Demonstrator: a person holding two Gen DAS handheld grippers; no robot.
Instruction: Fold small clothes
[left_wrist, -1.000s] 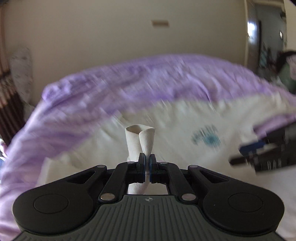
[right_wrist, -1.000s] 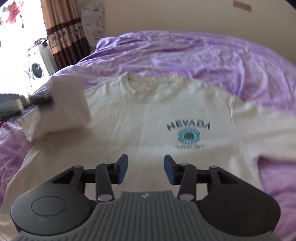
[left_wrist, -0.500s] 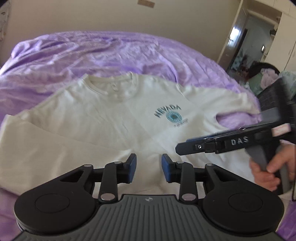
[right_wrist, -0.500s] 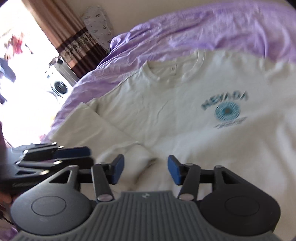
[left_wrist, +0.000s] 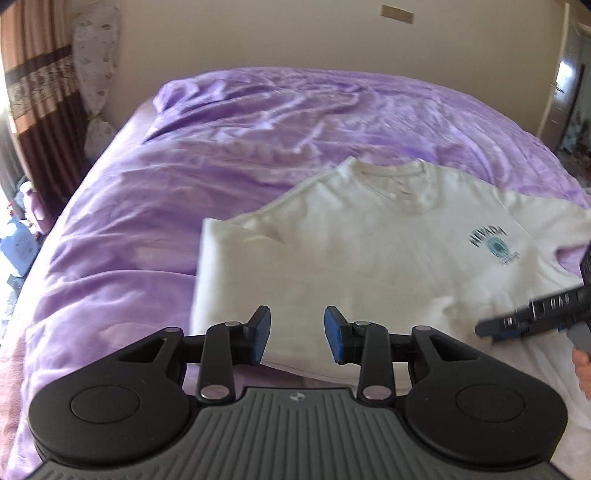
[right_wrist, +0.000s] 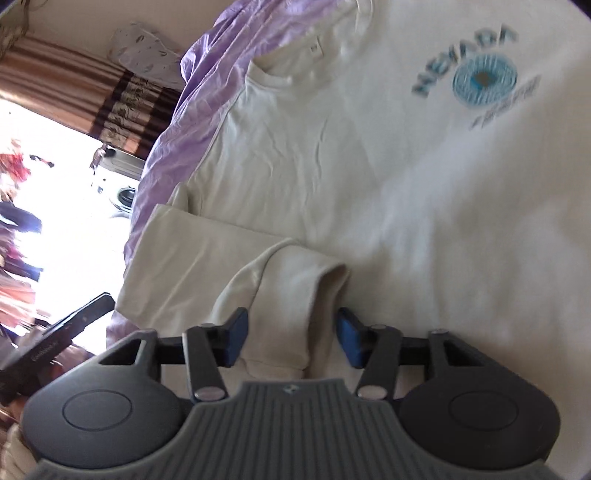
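Note:
A cream long-sleeve shirt (left_wrist: 369, 251) with a blue "NEVADA" print (right_wrist: 476, 77) lies face up on a purple bed. Its left sleeve (right_wrist: 207, 266) is folded in over the body, the cuff (right_wrist: 291, 317) pointing down. My left gripper (left_wrist: 297, 338) is open and empty, just above the folded sleeve's lower edge. My right gripper (right_wrist: 291, 338) is open, its blue pads either side of the sleeve cuff, not closed on it. The right gripper also shows in the left wrist view (left_wrist: 532, 321), and the left gripper in the right wrist view (right_wrist: 74, 321).
The purple bedspread (left_wrist: 147, 206) covers the whole bed. Brown curtains (left_wrist: 33, 92) and a bright window (right_wrist: 48, 184) are to the left. A beige wall (left_wrist: 295, 37) stands behind the bed. A doorway (left_wrist: 572, 92) is at the far right.
The left gripper let go of the sleeve and opened; the sleeve now lies folded across the shirt. The right gripper has moved down and left over the sleeve cuff.

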